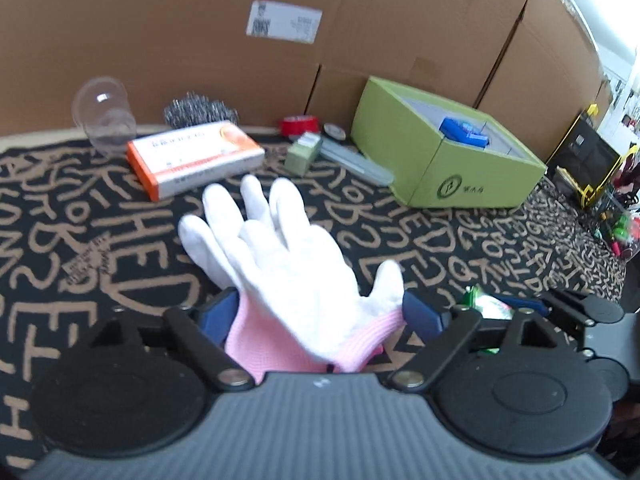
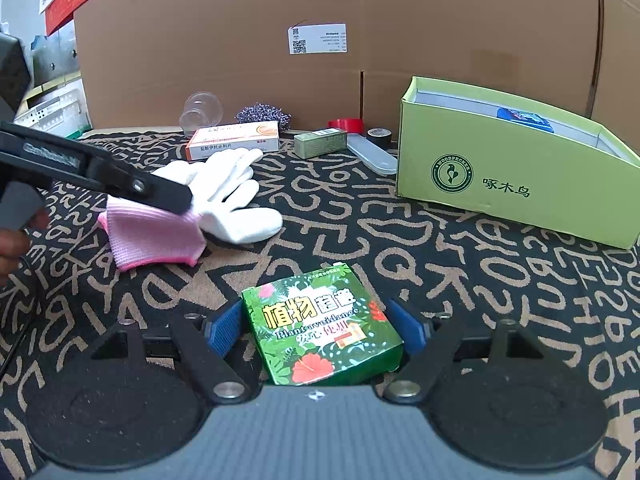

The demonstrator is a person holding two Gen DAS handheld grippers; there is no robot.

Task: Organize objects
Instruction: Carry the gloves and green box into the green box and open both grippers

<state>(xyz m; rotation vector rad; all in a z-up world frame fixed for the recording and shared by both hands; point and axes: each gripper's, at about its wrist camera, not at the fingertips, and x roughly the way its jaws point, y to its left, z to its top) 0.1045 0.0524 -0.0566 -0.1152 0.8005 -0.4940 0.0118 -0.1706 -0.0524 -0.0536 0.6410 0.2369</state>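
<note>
A soft, limp white glove [image 1: 280,264] with a pink cuff lies left of the green box [image 1: 452,156]. Left tool [image 1: 316,316] straddles the cuff, released; right tool [image 2: 316,328] is released around a stiff, light carton [image 2: 320,328]. Pinch the cuff.

Glove [image 2: 224,196] lies flat on patterned cloth [image 2: 400,248], cuff toward camera, between the spread jaws of the left gripper [image 1: 318,312]. Leaf-print box [image 2: 320,328] lies right of the glove, between the right gripper [image 2: 316,326] jaws. Behind the glove: medicine carton [image 1: 192,158]; behind that, scouring pad [image 1: 200,110] and clear cup [image 1: 104,116]. Open storage box [image 2: 516,184] stands far right. Cardboard wall [image 2: 360,20] backs everything.
</note>
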